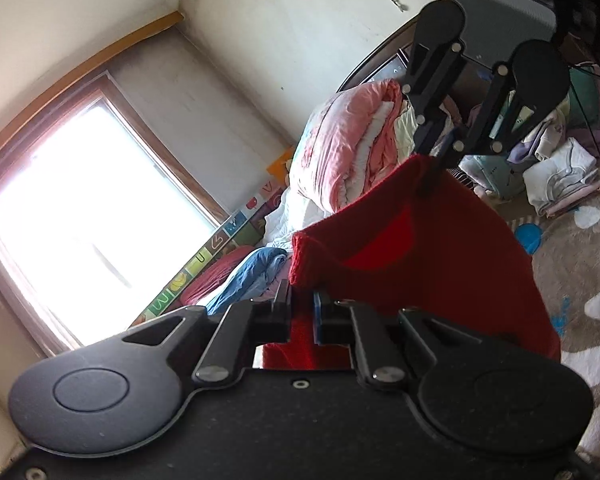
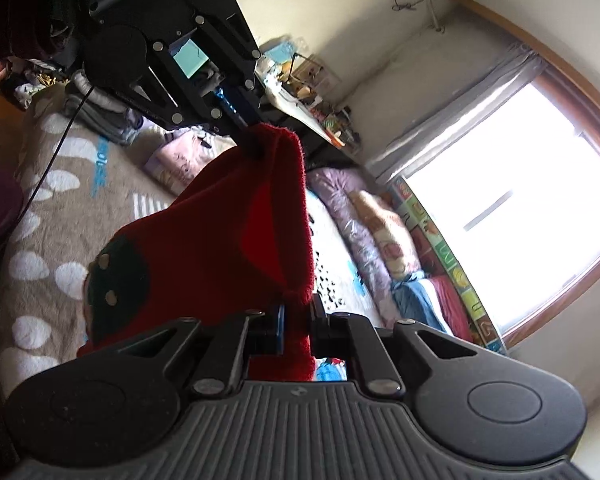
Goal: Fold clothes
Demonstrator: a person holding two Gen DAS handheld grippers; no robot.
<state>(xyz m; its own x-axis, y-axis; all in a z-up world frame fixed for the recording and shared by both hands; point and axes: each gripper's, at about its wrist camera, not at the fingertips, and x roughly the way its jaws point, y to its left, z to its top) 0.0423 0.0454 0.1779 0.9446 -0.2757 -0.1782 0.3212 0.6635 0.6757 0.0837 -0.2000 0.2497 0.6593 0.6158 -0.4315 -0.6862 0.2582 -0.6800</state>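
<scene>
- While both cameras tilt steeply, each shows a red knit garment (image 1: 420, 256) stretched in the air between the two grippers, above the bed.
- Left gripper (image 1: 302, 312): fingers pressed together on a folded red edge; cloth fills the gap between the pads and hangs on behind them.
- Right gripper (image 2: 298, 316): fingers likewise pinching a red hem, fabric showing between and below them.
- In the left wrist view the right gripper appears at the far top corner of the garment, its tips biting the cloth; the right wrist view shows the left gripper the same way, at the garment's upper corner.
- Garment: fuzzy, deep red, with a brighter red inner face visible in the fold. A dark round patch (image 2: 120, 276) with small pale buttons sits on its lower left part in the right wrist view.
- Below: beige blanket (image 2: 44, 240) with white blotches covering the bed.
- Folded pale clothes (image 1: 560, 180) lie stacked on the blanket, well apart from the garment.
- Pink quilt (image 1: 348, 140) bundled against the wall; bright window (image 1: 92, 200) beyond.
</scene>
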